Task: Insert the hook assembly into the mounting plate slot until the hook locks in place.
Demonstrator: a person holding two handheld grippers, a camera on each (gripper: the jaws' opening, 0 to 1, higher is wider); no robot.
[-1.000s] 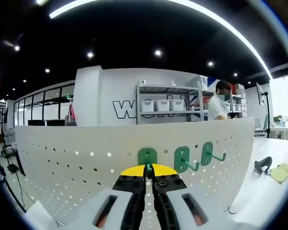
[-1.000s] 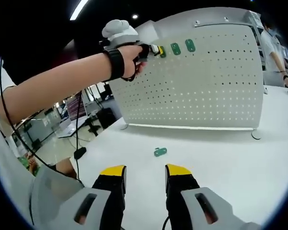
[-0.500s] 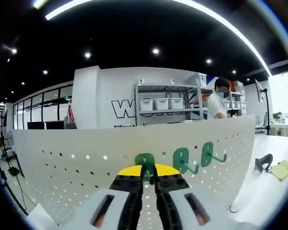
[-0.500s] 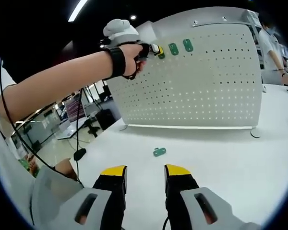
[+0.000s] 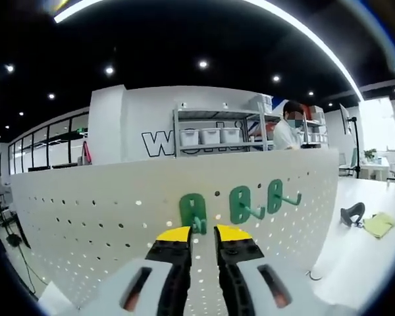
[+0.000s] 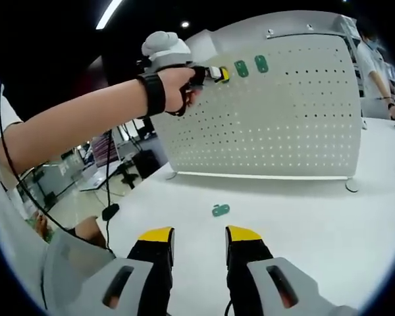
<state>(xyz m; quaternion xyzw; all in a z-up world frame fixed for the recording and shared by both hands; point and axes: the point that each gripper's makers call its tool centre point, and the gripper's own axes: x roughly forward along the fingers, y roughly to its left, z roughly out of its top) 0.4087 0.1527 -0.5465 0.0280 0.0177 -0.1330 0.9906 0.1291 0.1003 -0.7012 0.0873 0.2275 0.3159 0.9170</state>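
White desk (image 6: 329,217) is carrying an upright pegboard (image 6: 283,112) with three green hooks (image 5: 240,203) hanging along its top row. Left tongs (image 5: 203,232) are hovering just before the leftmost hook (image 5: 192,212), jaws slightly parted, gripping nothing. Right tongs (image 6: 197,233) are gaping empty above a loose green hook (image 6: 220,210) lying on the desk.

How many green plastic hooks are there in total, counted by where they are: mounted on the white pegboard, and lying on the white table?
Green plastic hooks mounted on the white perforated pegboard: 3 (leftmost, middle, rightmost)
Green plastic hooks lying on the white table: 1
Total: 4
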